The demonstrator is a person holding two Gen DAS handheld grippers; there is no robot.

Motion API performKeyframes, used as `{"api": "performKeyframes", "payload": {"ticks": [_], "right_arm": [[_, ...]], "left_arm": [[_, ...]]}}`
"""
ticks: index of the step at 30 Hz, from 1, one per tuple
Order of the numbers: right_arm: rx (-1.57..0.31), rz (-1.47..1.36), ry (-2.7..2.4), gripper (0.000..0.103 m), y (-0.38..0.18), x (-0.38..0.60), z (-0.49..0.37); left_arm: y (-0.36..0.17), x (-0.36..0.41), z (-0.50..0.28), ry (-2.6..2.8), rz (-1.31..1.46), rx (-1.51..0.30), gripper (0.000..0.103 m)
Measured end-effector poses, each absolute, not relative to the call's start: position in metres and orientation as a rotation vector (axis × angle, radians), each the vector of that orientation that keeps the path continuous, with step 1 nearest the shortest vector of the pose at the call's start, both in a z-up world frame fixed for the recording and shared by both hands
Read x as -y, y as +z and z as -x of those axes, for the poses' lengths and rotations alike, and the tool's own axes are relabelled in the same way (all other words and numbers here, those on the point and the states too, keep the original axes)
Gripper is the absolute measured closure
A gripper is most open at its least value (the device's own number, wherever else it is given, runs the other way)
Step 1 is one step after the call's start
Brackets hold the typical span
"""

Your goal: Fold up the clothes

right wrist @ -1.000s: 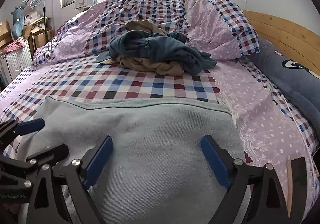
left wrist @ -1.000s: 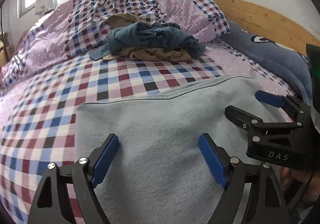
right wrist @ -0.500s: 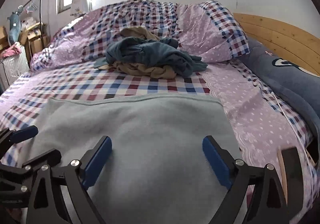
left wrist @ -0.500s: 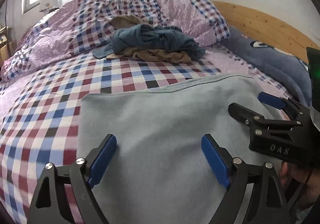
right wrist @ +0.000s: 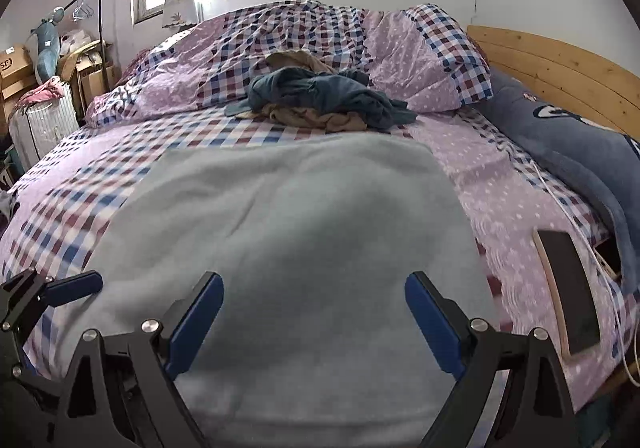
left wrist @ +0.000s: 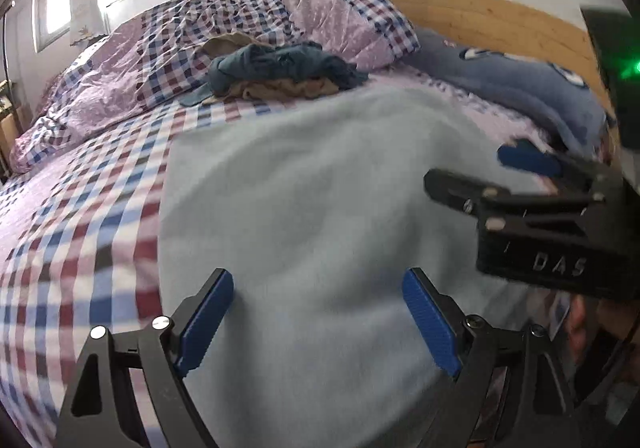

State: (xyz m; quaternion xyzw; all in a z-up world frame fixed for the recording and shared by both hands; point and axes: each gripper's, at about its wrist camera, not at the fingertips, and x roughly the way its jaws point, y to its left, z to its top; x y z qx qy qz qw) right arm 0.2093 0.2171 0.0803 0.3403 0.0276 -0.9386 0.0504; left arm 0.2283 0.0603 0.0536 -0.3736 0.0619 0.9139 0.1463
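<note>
Pale blue garment [left wrist: 320, 216] spread flat on checked bed sheet [left wrist: 80, 216], filling centre of both views. L gripper [left wrist: 318, 312] jaws wide apart over it, nothing held. R gripper [right wrist: 314, 312] same: wide, empty, above the cloth. Heap of unfolded clothes [right wrist: 324, 100] at 12 o'clock, well apart, by rumpled duvet [right wrist: 304, 36]. Phone [right wrist: 568, 288] at 3 o'clock.
</note>
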Motion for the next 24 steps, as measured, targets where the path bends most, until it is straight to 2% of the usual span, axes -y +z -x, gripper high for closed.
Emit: {"api": "performKeyframes", "payload": {"ticks": [4,14,21,24], "right_arm": [[-0.041,-1.066,-2.834,0.008,0.077,-0.218,-0.225],[-0.144,-1.181,-2.773,0.008,0.052,-0.207,-0.233],[-0.069,-1.119,-2.817,0.008,0.065,-0.216,-0.245],[-0.042,-1.095,-2.838,0.008,0.071,-0.223,-0.246]], "left_arm": [[0.048,-0.061,-0.245,2.626,1.076,-0.206,0.013],[0.041,-0.058,-0.257,2.626,1.011,-0.240,0.013],[0.045,-0.059,-0.278,2.619,0.981,-0.316,0.013],[0.061,-0.046,-0.289,2.621,0.924,-0.199,0.013]]}}
